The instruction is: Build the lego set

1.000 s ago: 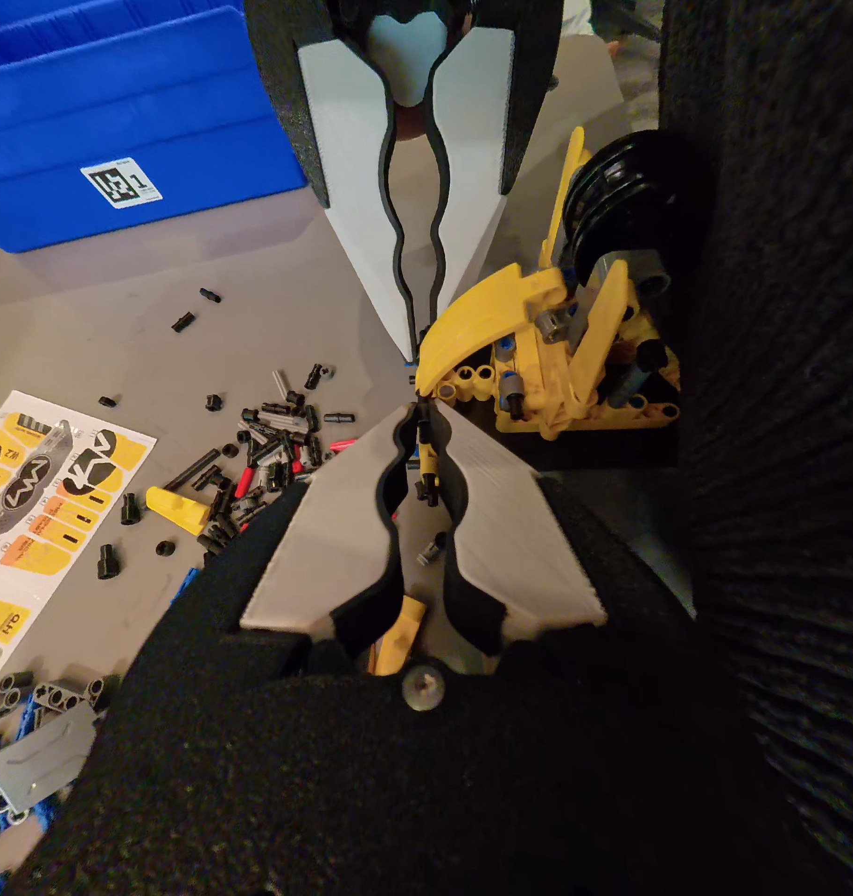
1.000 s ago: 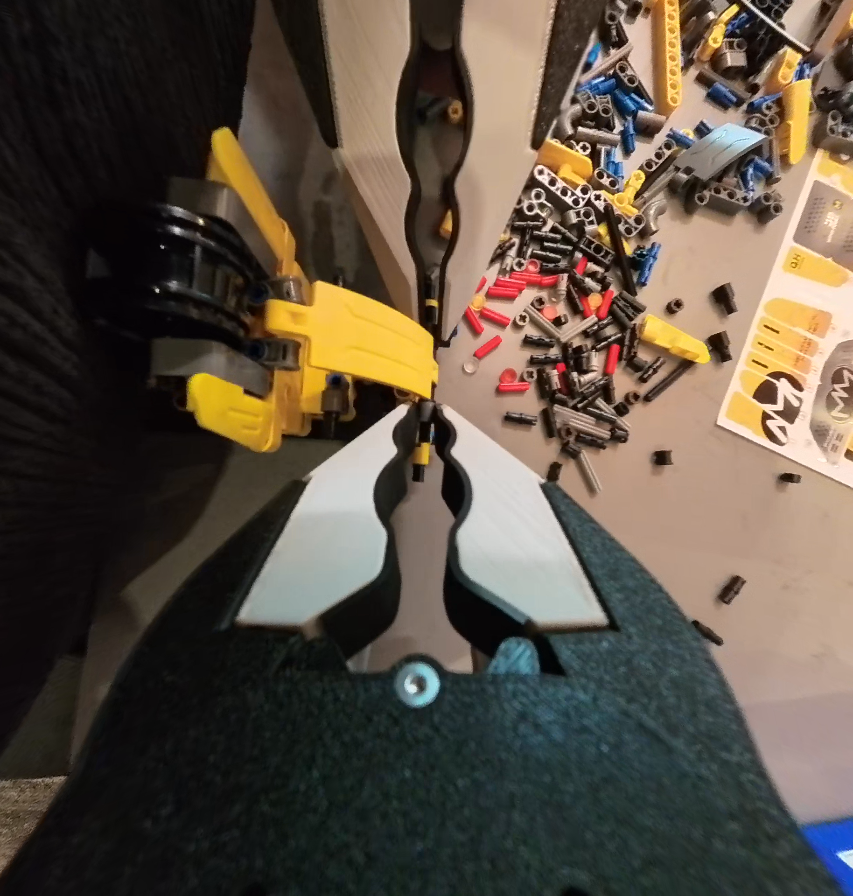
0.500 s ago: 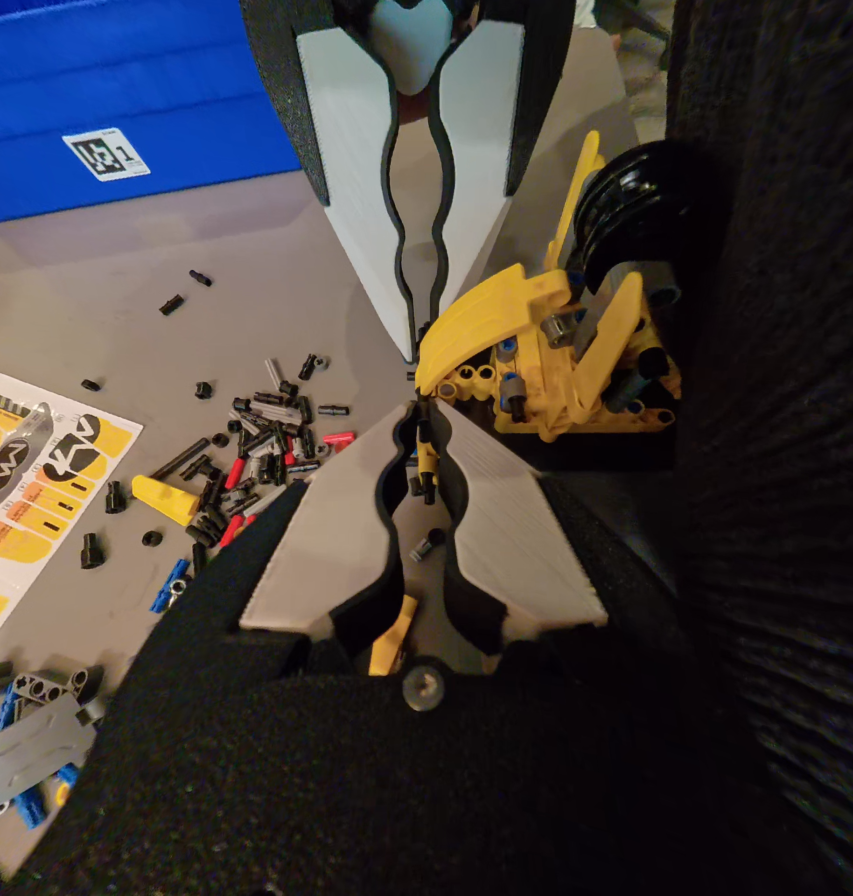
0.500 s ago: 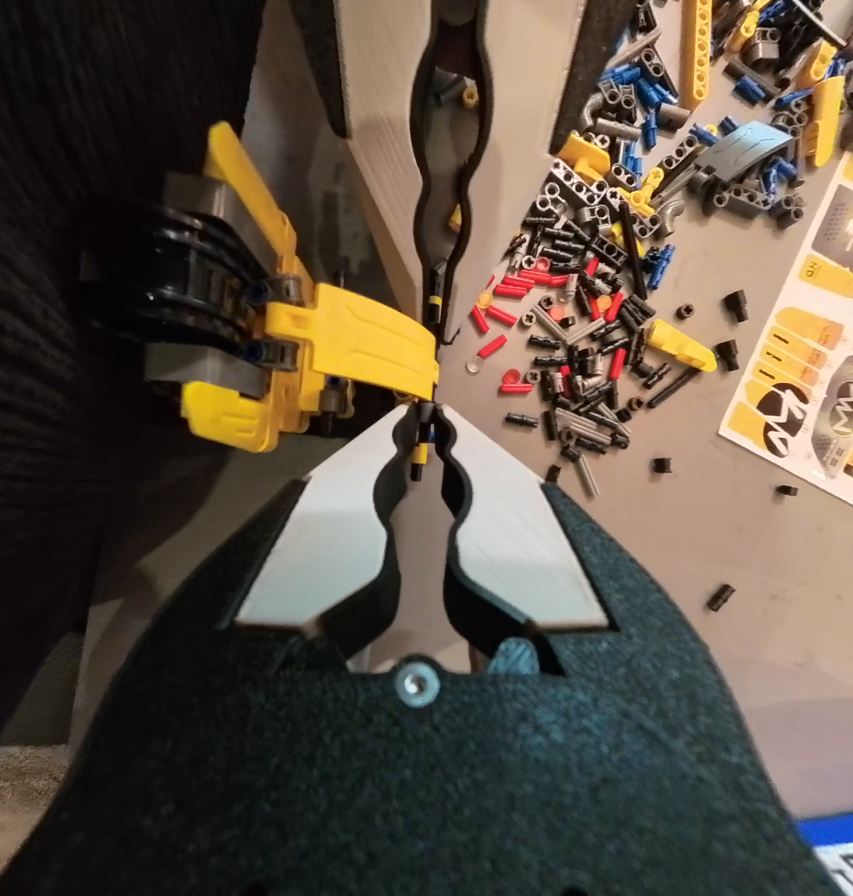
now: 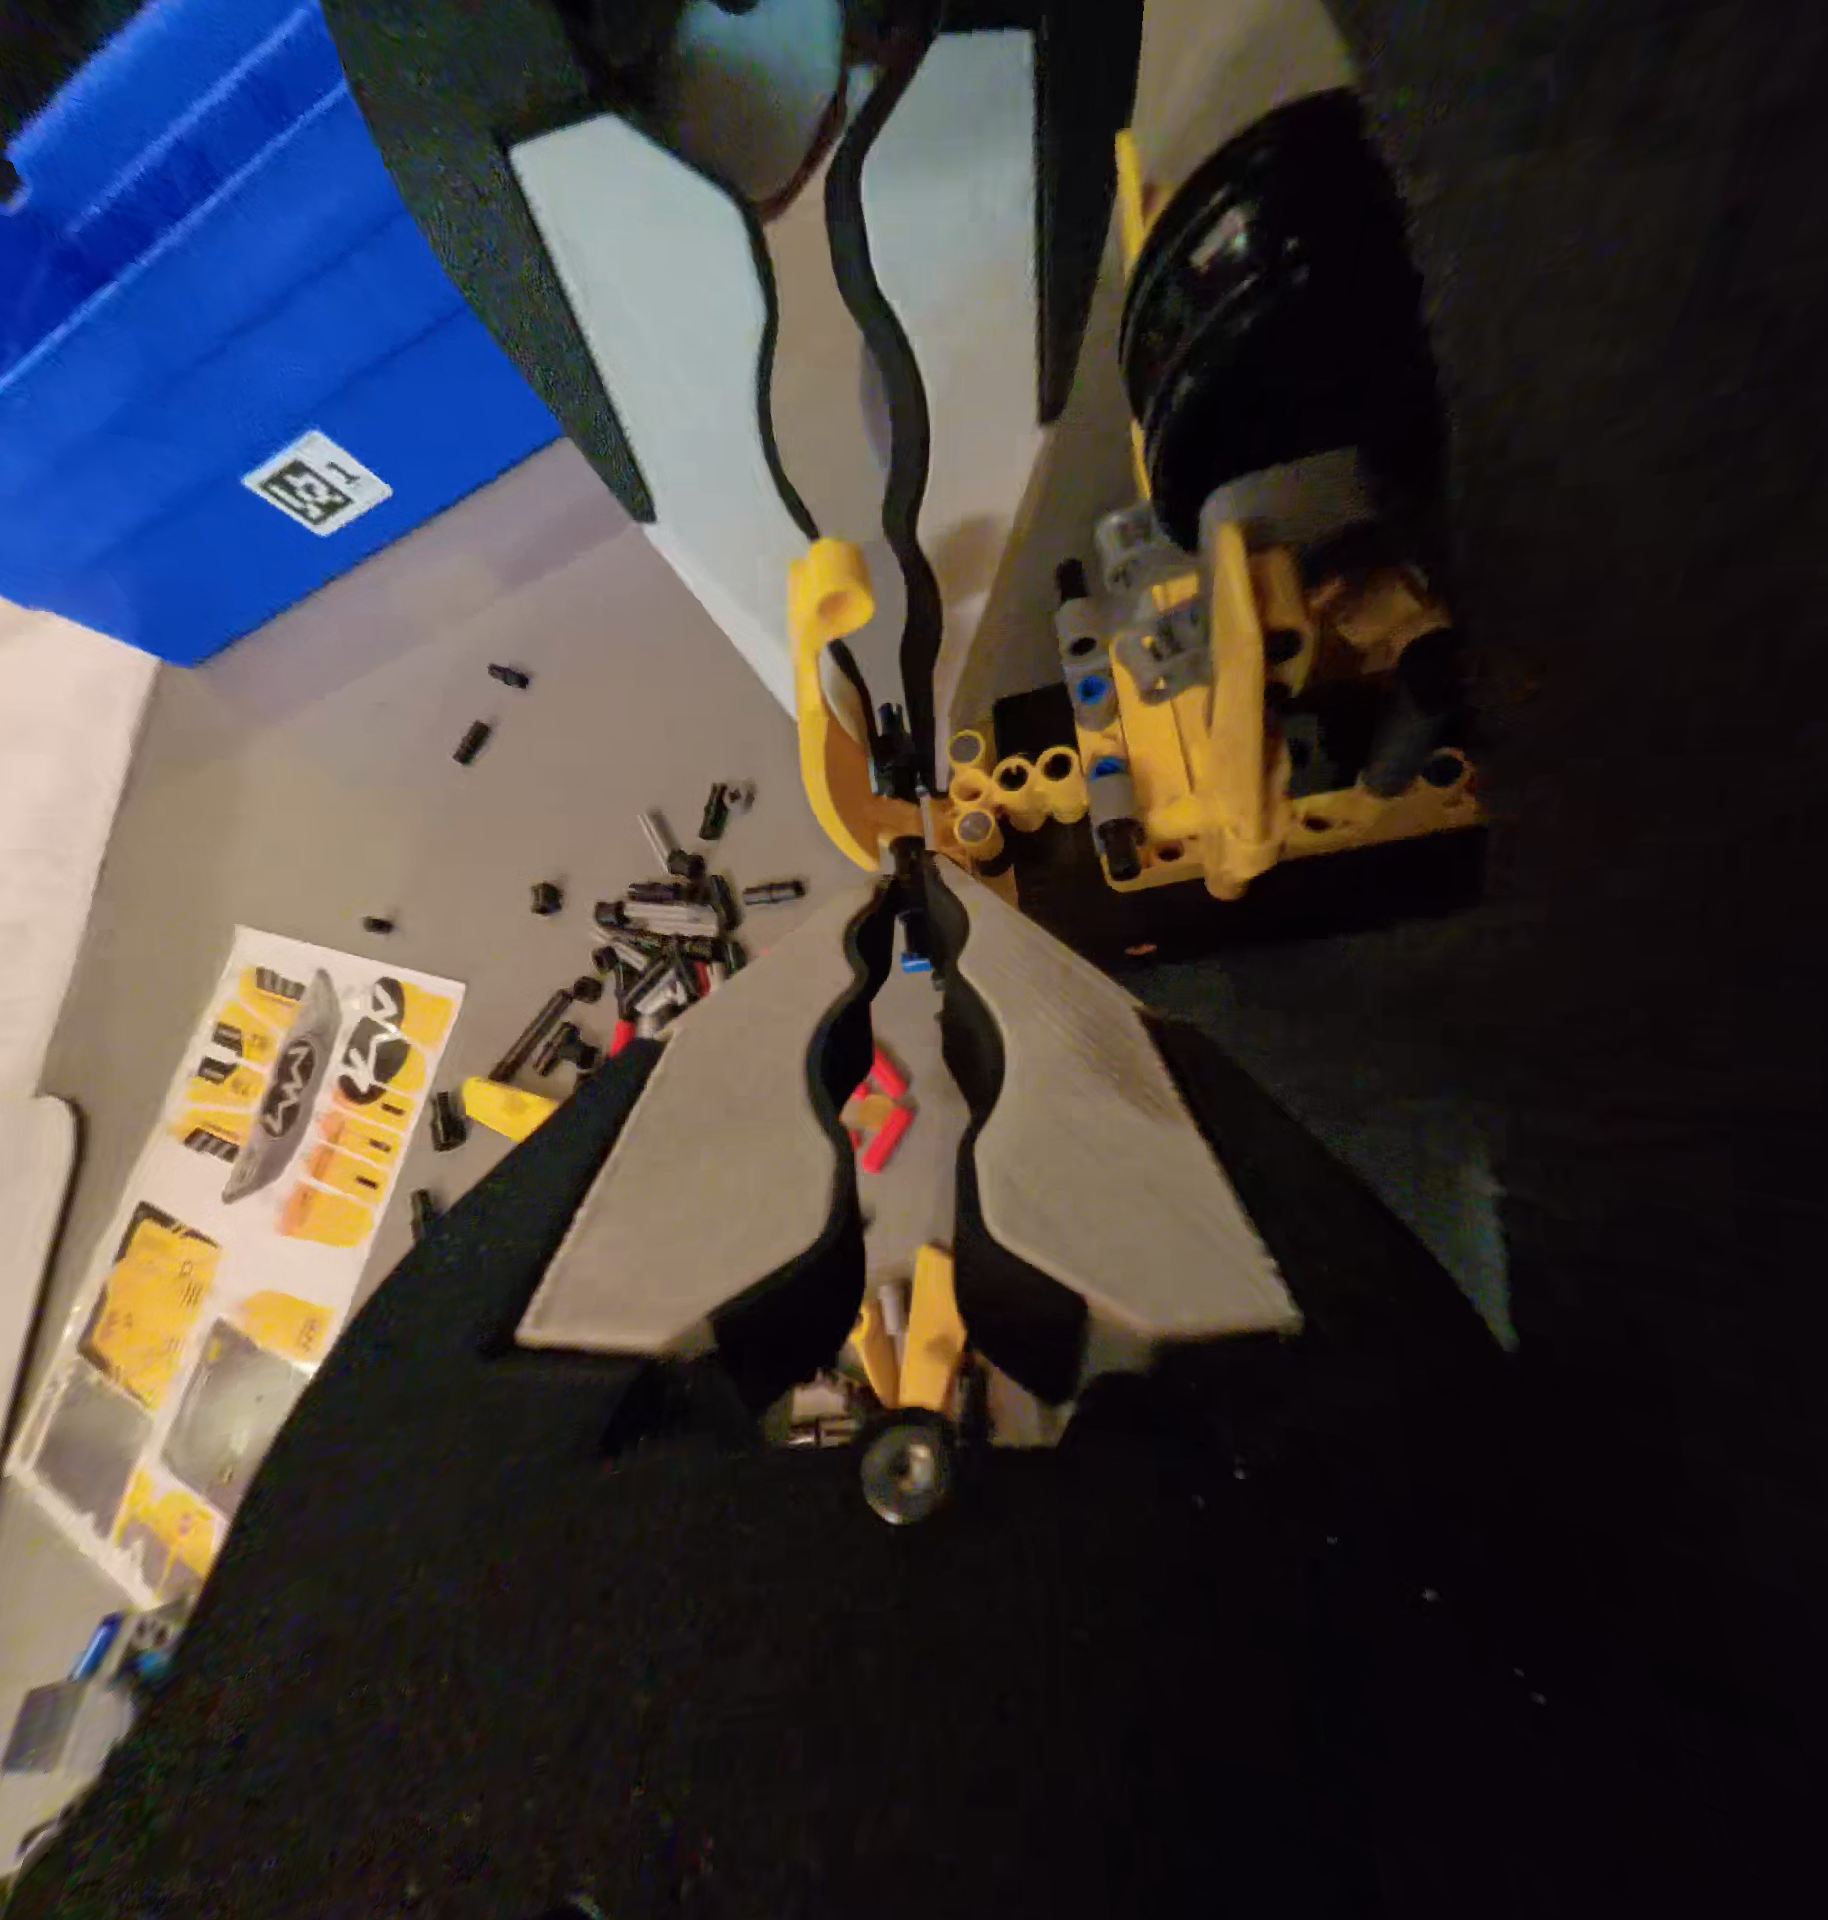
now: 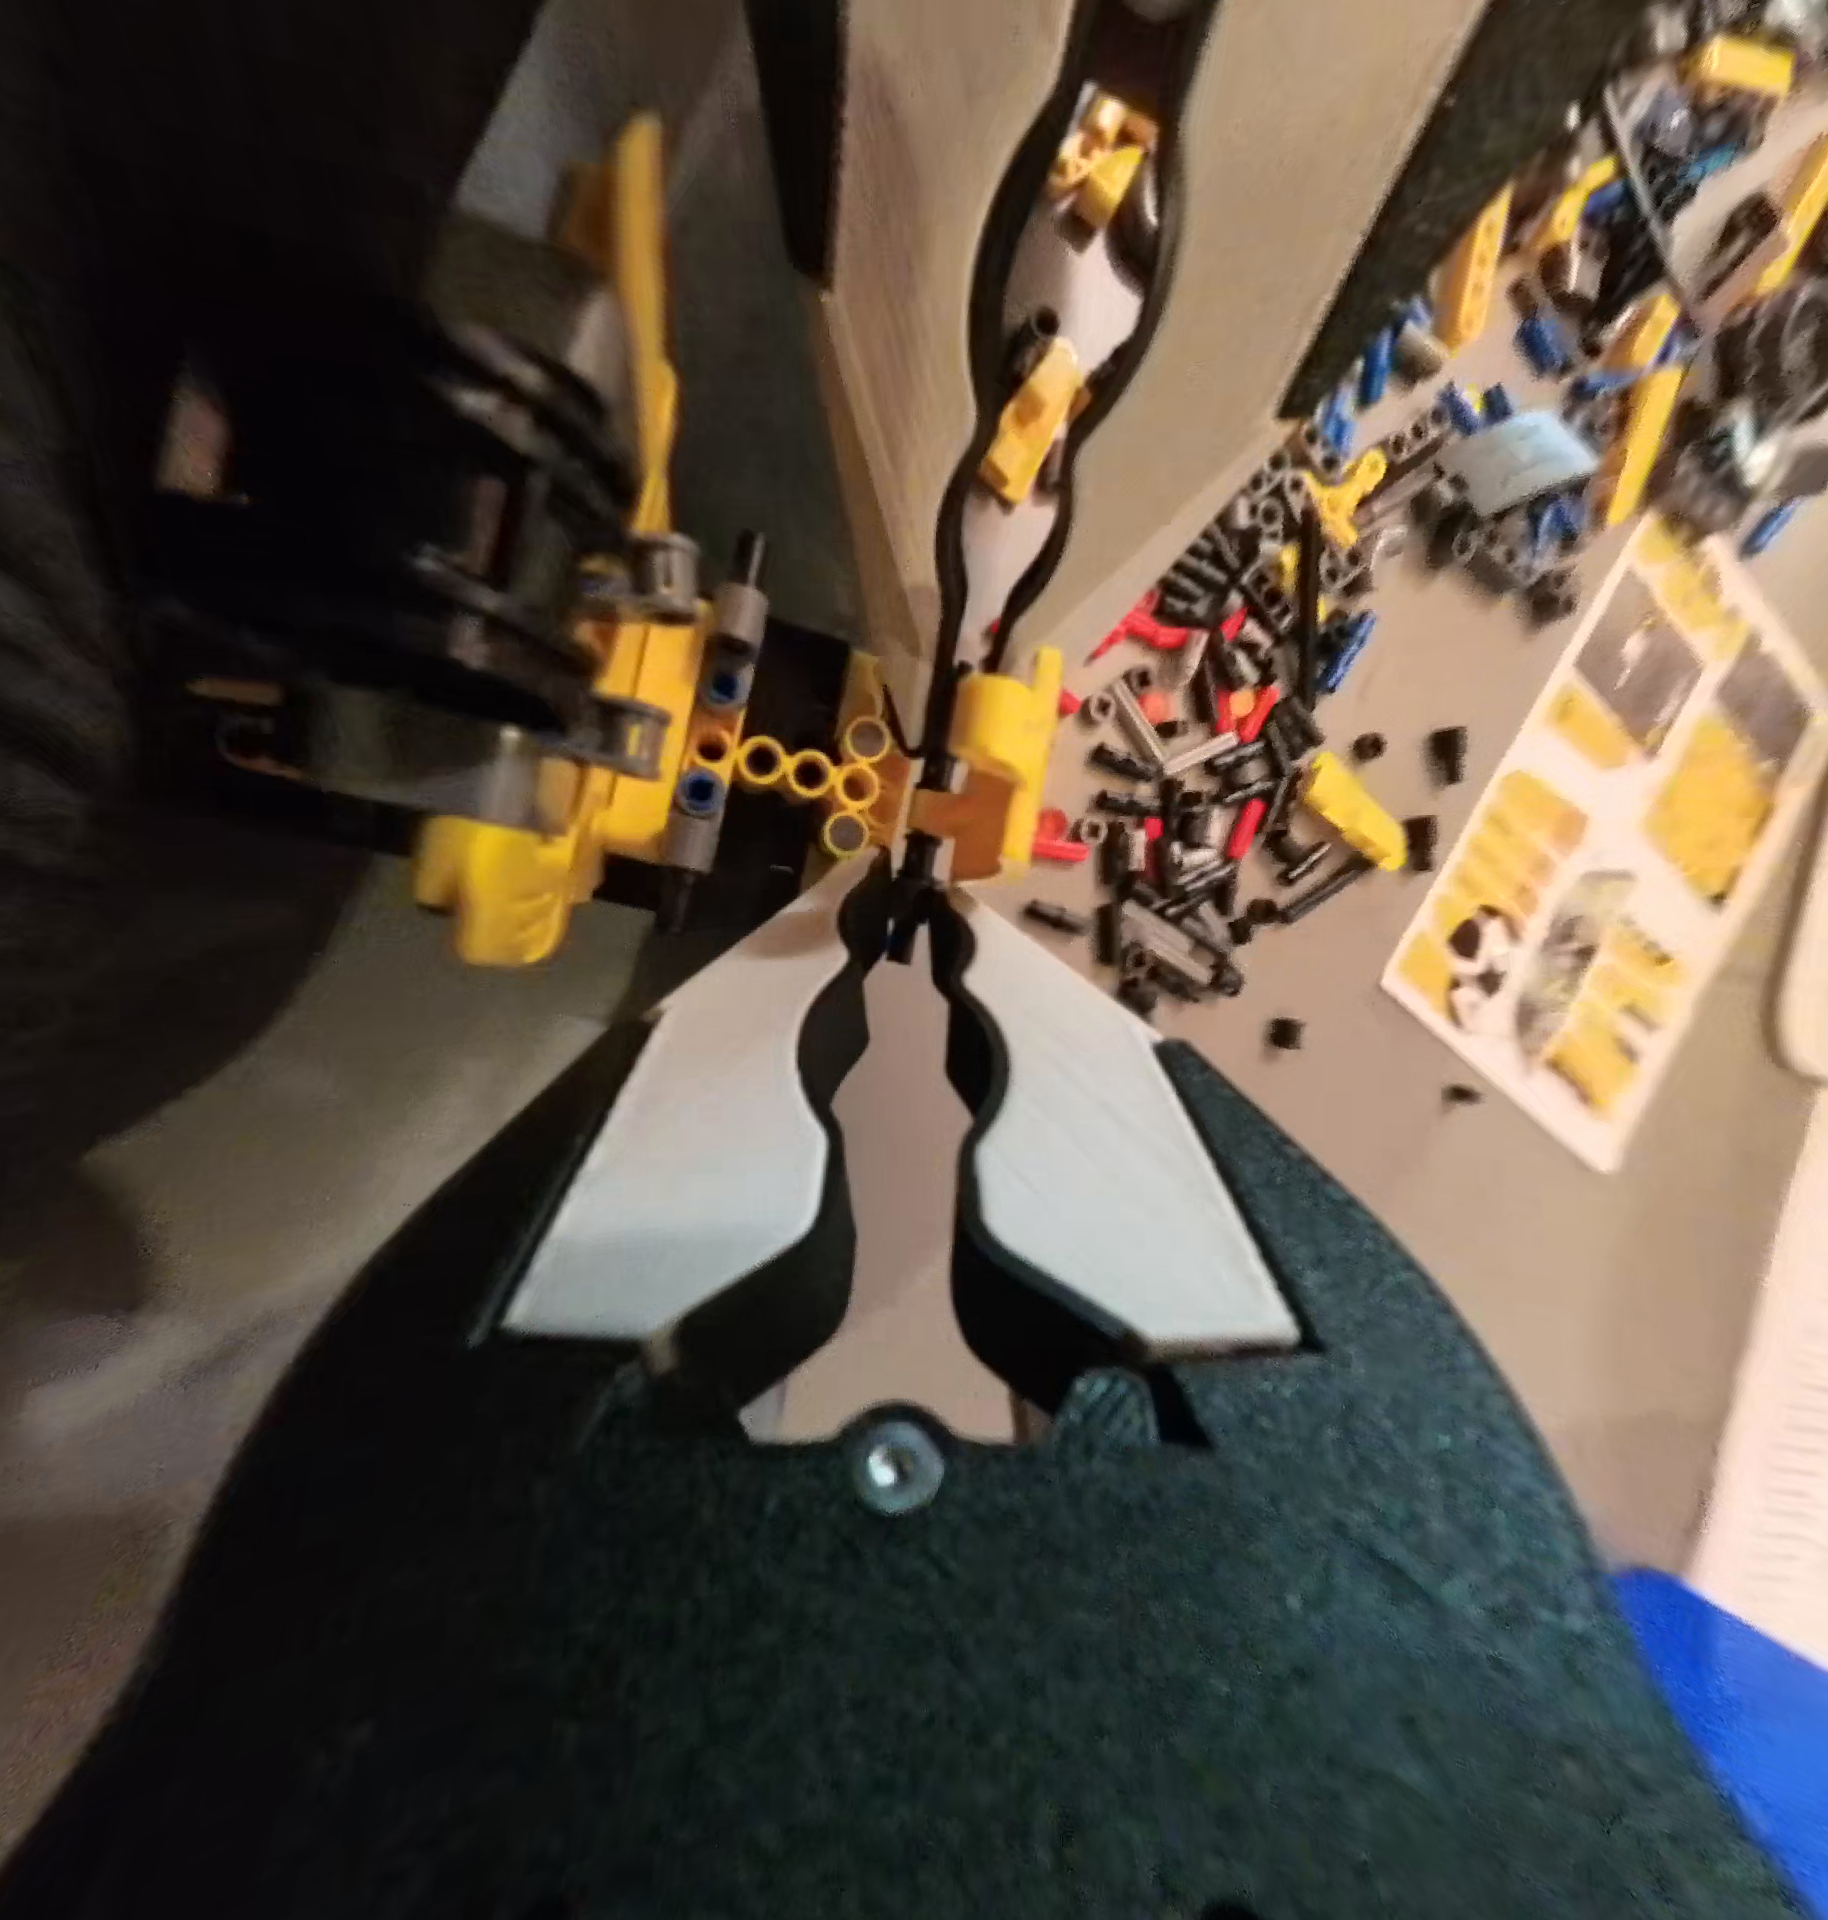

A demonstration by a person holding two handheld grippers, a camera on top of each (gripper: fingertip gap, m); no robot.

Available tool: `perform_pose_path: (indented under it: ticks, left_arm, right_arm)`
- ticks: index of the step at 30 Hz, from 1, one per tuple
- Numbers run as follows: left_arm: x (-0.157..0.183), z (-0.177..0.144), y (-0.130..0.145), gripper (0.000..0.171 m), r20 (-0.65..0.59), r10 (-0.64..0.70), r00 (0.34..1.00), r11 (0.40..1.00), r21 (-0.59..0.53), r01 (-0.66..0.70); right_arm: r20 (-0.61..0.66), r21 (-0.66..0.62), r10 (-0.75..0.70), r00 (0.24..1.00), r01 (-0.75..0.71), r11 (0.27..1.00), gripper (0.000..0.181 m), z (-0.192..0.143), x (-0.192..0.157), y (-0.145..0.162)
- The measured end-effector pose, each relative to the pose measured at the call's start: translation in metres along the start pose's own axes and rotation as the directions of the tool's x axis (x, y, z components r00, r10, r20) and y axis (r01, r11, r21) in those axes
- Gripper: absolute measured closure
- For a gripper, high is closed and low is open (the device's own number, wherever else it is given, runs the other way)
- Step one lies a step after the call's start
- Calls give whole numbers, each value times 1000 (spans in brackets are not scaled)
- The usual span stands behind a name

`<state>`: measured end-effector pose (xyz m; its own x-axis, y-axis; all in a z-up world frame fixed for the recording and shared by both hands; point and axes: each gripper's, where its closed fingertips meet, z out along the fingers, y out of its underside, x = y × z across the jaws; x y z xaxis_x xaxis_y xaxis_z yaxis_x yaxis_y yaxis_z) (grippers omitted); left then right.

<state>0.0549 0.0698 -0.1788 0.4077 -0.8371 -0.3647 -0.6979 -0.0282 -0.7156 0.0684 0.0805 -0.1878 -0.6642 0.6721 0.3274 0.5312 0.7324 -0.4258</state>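
A yellow and black brick model with a black wheel (image 5: 1253, 727) stands on the grey table, also in the right wrist view (image 6: 577, 779). A yellow curved panel (image 5: 827, 717) stands on edge beside it, apart from the model's holed beam (image 6: 785, 774); it also shows in the right wrist view (image 6: 1003, 748). My left gripper (image 5: 915, 883) and right gripper (image 6: 905, 899) meet tip to tip at the panel's edge. Each is shut on a thin black pin piece (image 5: 894, 743) joined to the panel. The right gripper (image 5: 915, 764) enters the left wrist view from above.
A blue bin (image 5: 214, 364) stands at the back left. A sticker sheet (image 5: 255, 1195) and a pile of small black and red pins (image 6: 1201, 790) lie on the table. Several yellow, blue and grey parts (image 6: 1668, 312) lie farther off. A dark sleeve (image 5: 1668, 727) is behind the model.
The yellow panel has swung off the top of the model and now stands on edge beside it. Both grippers have twisted with it and stayed shut. The views are blurred by motion.
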Motion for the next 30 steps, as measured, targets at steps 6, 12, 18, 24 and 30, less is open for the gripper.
perform_pose_path:
  ticks: [6,12,18,24,30]
  left_arm:
    - [-5,2,-6,167,-140,-246,959,968,22,251]
    - [-14,-6,6,155,-144,-456,878,885,31,464]
    - [-25,-21,5,153,-85,-577,812,800,139,583]
    - [-29,-30,-7,153,22,-596,803,783,236,575]
    - [-44,-63,-57,153,-43,-677,735,625,494,605]
  right_arm:
    - [110,86,272,956,-282,956,174,-2,2,2]
    - [200,194,519,831,-553,810,174,-8,4,7]
    - [159,275,610,776,-628,728,174,-15,2,13]
    - [93,418,766,636,-724,550,174,-40,19,15]
    - [195,726,838,510,-649,226,174,-109,33,-18]
